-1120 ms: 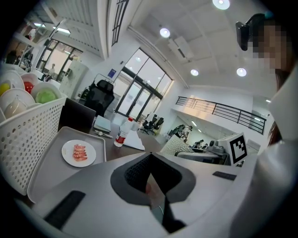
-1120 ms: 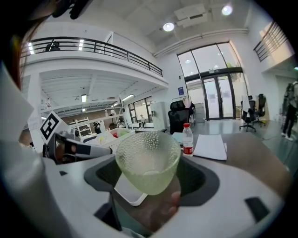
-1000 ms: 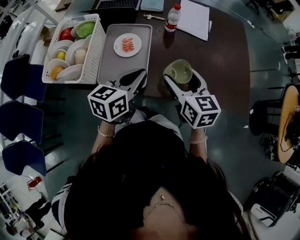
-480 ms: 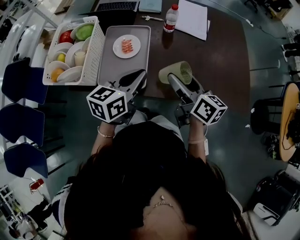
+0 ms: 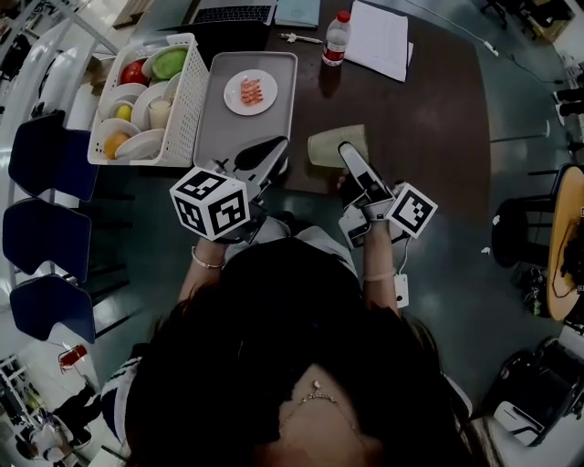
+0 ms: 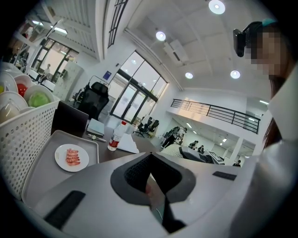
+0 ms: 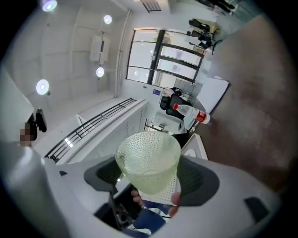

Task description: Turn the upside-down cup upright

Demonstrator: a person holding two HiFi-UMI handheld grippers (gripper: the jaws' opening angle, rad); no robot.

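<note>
A pale green dimpled cup (image 5: 325, 147) hangs sideways over the near edge of the dark table (image 5: 429, 119), its axis about level. My right gripper (image 5: 344, 151) is rolled onto its side and shut on the cup. In the right gripper view the cup (image 7: 149, 160) sits between the two grey pads (image 7: 201, 179), wide end away from the camera. My left gripper (image 5: 272, 149) rests over the near end of the grey tray, jaws shut and holding nothing. In the left gripper view my left gripper (image 6: 150, 179) shows its jaws pressed together.
A grey tray (image 5: 214, 128) carries a white plate of shrimp (image 5: 249, 91). Left of it stands a white basket (image 5: 190, 96) of bowls and fruit. A water bottle (image 5: 336, 38), papers (image 5: 379, 36) and a laptop (image 5: 228, 11) lie at the far side. Blue chairs (image 5: 46, 150) stand at the left.
My right gripper has rolled with the cup in it, tipping the cup from standing on end to lying sideways. The left gripper has stayed where it was.
</note>
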